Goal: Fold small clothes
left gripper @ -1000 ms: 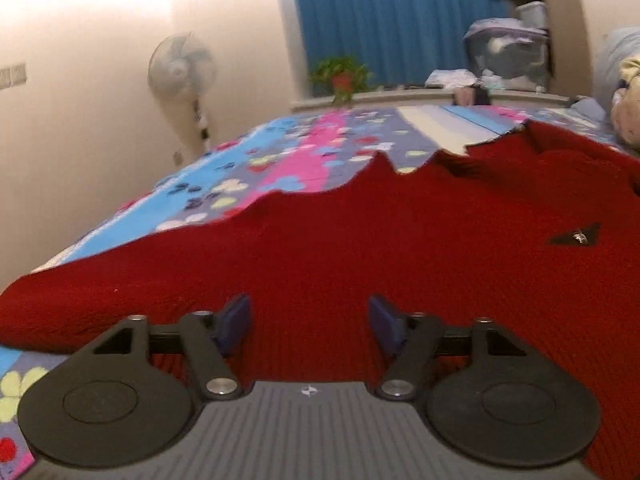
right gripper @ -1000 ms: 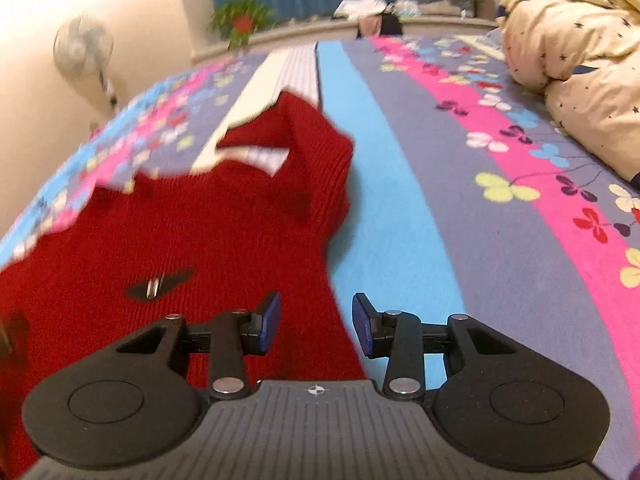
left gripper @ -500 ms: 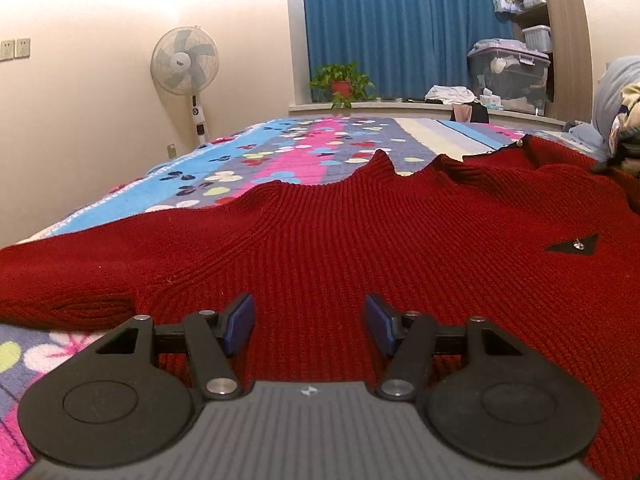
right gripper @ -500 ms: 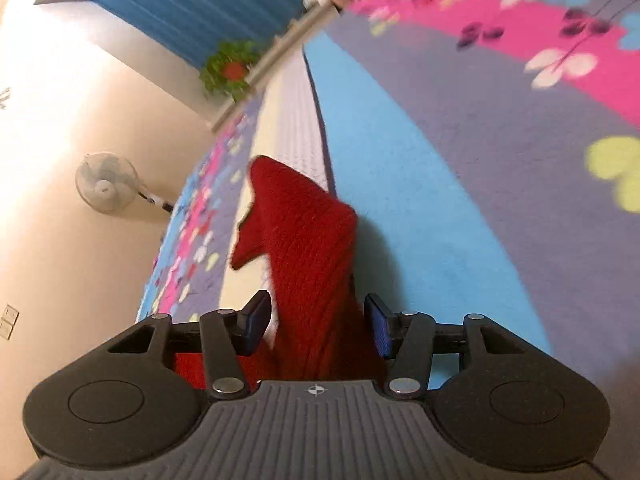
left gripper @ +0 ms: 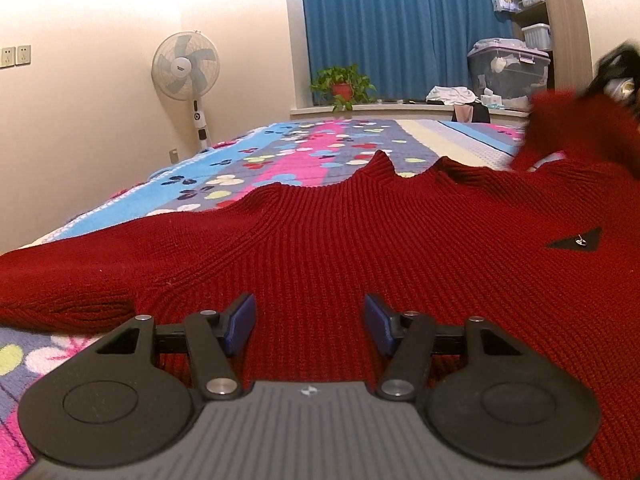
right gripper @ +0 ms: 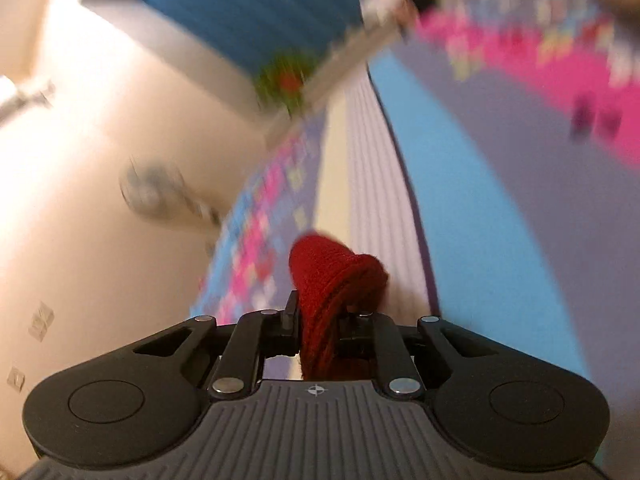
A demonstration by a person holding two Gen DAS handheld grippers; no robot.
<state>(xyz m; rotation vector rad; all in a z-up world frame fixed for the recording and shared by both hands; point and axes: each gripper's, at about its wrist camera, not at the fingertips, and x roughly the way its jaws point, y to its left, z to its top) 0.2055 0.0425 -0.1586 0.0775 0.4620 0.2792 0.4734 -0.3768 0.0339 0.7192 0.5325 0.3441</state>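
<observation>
One dark red ribbed-knit sweater lies spread on the flower-patterned bedspread in blue, pink and grey. Your left gripper hovers low over its body, jaws standing apart with only knit beneath them, nothing pinched. Your right gripper has just been closing its jaws, and they now clamp a bunched fold of the sweater's sleeve, raised off the bedspread. The right wrist view is motion-blurred and tilted.
</observation>
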